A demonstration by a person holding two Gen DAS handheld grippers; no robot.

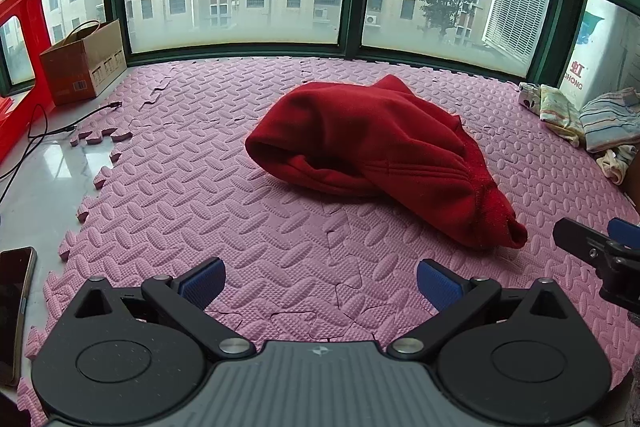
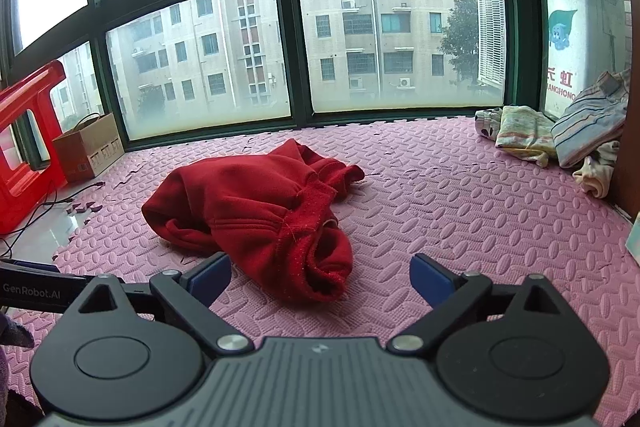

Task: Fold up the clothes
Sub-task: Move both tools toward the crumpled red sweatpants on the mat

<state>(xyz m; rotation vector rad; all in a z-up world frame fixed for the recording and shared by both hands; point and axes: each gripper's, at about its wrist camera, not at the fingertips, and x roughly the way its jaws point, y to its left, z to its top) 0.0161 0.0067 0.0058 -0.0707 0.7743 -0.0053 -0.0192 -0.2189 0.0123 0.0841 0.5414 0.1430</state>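
Observation:
A crumpled red garment (image 1: 376,151) lies in a heap on the pink foam mat (image 1: 224,203). It also shows in the right wrist view (image 2: 260,211), with a ribbed opening nearest the camera. My left gripper (image 1: 320,283) is open and empty, hovering over the mat short of the garment. My right gripper (image 2: 320,277) is open and empty, its jaws spread just in front of the garment's near end. The right gripper also shows at the right edge of the left wrist view (image 1: 600,247).
A pile of striped and patterned clothes (image 2: 560,135) lies at the back right by the window. A cardboard box (image 1: 84,65), a red plastic stool (image 1: 24,39) and cables (image 1: 36,135) sit at the left on the white floor. A phone (image 1: 16,307) lies at the left edge.

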